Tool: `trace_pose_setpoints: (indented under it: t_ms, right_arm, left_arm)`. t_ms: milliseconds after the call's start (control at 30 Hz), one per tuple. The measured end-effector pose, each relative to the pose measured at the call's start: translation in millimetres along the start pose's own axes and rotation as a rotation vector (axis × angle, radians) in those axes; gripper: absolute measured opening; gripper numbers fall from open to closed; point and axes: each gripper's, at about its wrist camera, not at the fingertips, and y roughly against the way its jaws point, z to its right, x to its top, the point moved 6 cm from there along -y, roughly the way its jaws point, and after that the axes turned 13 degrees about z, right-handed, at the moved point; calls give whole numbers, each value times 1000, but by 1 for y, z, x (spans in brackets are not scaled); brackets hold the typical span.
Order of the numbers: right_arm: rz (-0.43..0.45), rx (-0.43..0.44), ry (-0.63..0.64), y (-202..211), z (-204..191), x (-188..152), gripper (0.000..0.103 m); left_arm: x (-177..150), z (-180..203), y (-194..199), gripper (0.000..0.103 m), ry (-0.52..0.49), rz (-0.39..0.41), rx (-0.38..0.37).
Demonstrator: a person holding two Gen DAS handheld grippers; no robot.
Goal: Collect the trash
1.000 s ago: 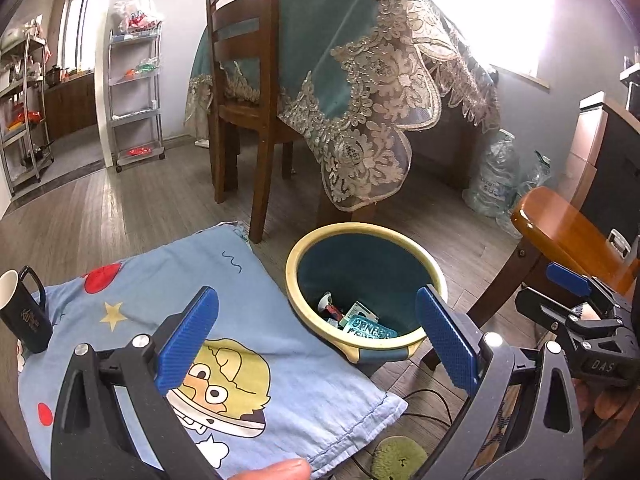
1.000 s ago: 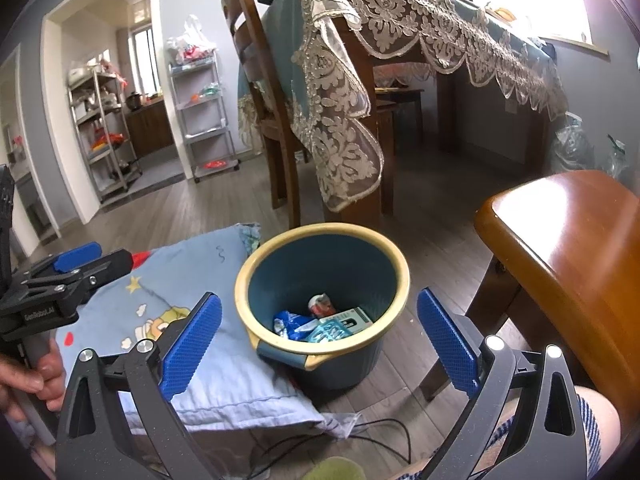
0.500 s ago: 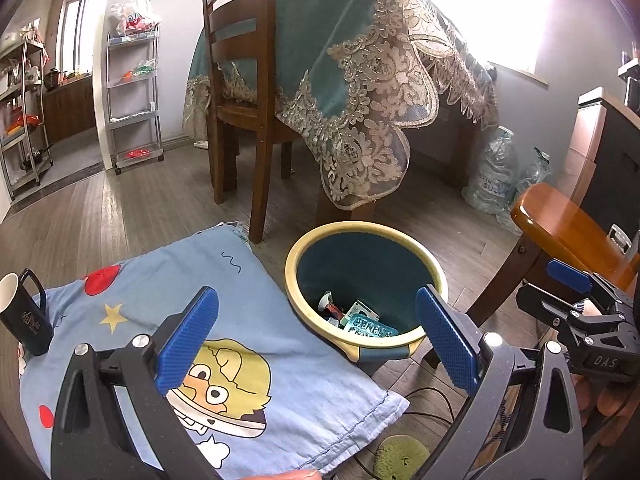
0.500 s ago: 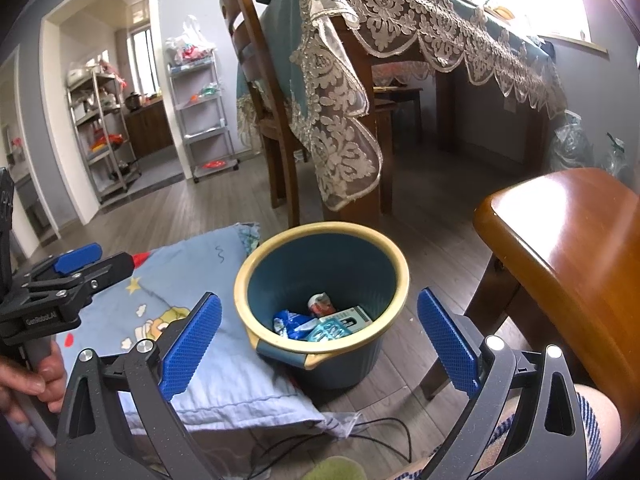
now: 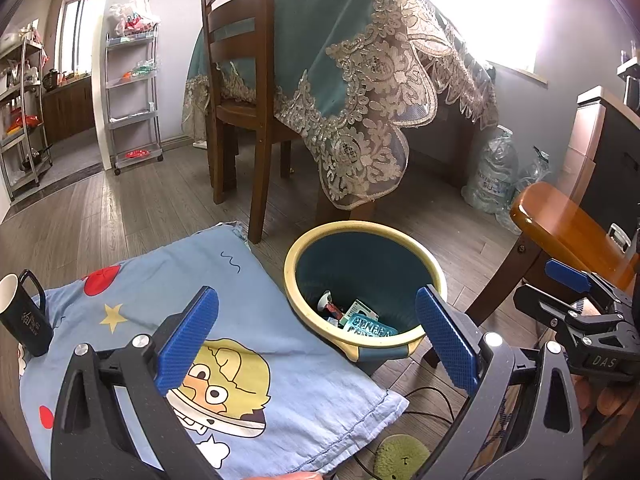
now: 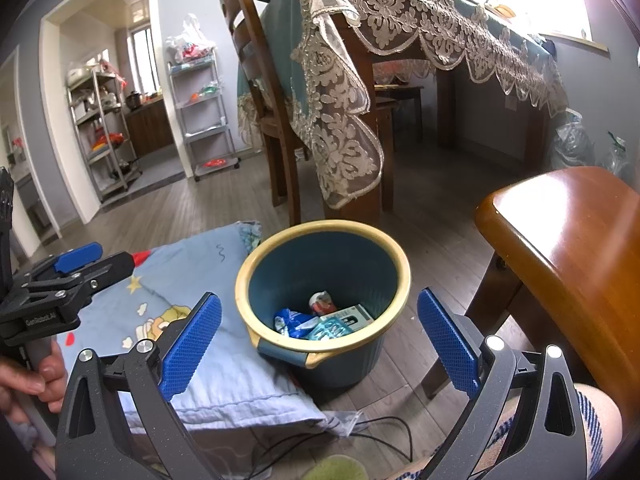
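Black mug (image 5: 22,312) standing upright at left edge of blue cartoon cloth (image 5: 248,320). Left gripper (image 5: 316,336) hovering wide open over cloth edge, gripping nothing. Bin (image 6: 324,280) sitting on floor just right of cloth, holding trash: wrappers, small box (image 6: 348,318). Right gripper (image 6: 320,336) hovering wide open above bin, gripping nothing. Wooden chair (image 6: 568,248) standing at far right.

A black mug (image 5: 25,314) stands on the cartoon-print cloth (image 5: 248,344) beside a lace-draped table (image 5: 360,60).
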Motion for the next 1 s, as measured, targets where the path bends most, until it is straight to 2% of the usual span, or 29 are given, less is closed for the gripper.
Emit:
trace_pose_setpoints:
  t_ms: [1000]
  right_arm:
    - [-6,0,-2,-1,-1,-4,98]
  left_arm:
    - [1,2,1,97,-2,3,-1]
